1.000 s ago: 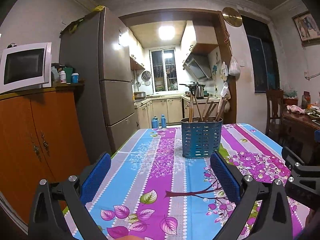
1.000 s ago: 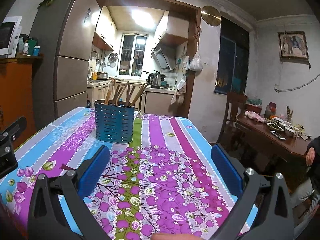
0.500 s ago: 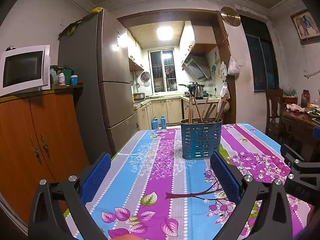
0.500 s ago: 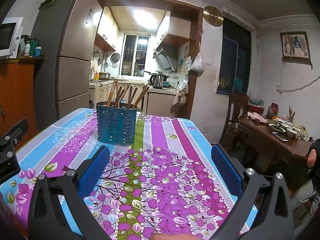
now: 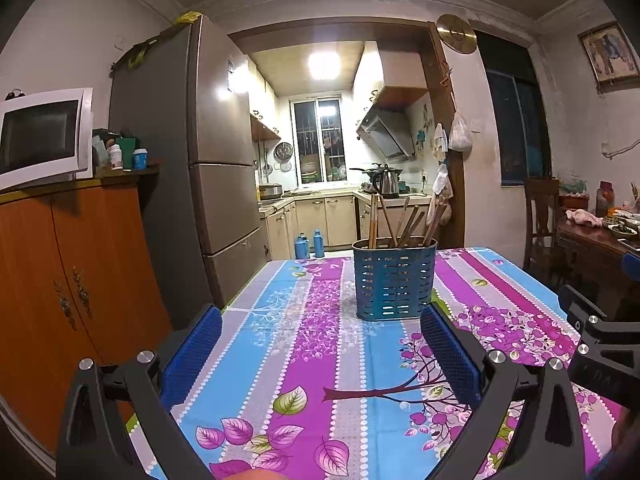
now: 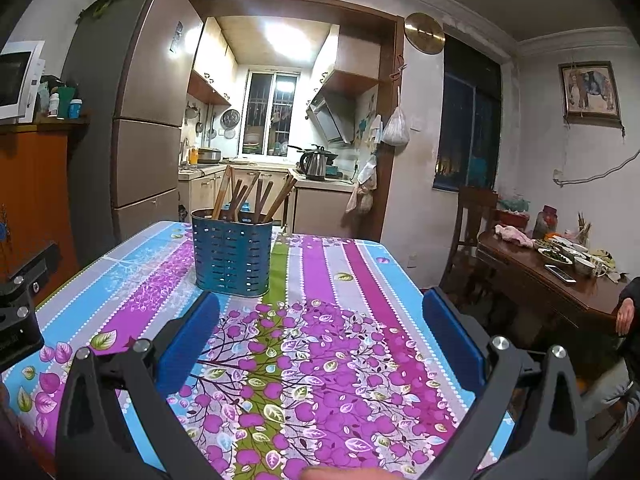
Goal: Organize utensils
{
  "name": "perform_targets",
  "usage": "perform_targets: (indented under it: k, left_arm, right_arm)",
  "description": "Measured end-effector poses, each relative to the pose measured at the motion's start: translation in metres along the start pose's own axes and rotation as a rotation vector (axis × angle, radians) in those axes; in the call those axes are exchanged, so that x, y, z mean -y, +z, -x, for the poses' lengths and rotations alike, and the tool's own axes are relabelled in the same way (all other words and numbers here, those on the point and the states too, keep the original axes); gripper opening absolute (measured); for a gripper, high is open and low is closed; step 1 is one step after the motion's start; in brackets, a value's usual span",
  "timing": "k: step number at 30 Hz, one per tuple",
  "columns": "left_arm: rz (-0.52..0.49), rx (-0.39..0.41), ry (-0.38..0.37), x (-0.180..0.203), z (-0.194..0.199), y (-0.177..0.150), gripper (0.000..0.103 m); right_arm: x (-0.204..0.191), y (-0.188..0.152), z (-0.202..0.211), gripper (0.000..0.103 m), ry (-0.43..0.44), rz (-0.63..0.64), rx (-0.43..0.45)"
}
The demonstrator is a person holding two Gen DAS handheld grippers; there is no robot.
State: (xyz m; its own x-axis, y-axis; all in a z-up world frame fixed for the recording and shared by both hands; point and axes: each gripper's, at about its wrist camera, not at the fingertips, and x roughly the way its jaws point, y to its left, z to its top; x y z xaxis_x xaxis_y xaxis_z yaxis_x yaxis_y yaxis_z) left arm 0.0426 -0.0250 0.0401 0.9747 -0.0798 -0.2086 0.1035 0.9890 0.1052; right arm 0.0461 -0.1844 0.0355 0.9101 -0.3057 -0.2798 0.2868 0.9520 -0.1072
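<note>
Now, line up on the blue holder (image 5: 394, 278), which stands upright mid-tabletop (image 5: 304, 344) with the wooden chopsticks (image 5: 394, 222) leaning inside it. Come in level and steady, and pick one stick near its top so you don't tip the holder. Your left gripper (image 5: 320, 354) and right gripper (image 6: 320, 336) both have their jaws spread wide, holding and touching nothing, hovering above the flowered cloth well short of the holder.
</note>
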Motion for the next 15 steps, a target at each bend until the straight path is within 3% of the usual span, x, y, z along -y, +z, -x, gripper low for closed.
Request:
perform_targets:
  k: [9, 15]
  left_arm:
    - [0.031, 0.014, -0.016, -0.005, -0.001, 0.000, 0.100]
    - [0.068, -0.019, -0.042, -0.013, -0.006, 0.001, 0.097]
  right_arm:
    - [0.003, 0.003, 0.000, 0.098, 0.004, -0.010, -0.001]
    - [0.003, 0.003, 0.001, 0.098, 0.009, -0.023, -0.003]
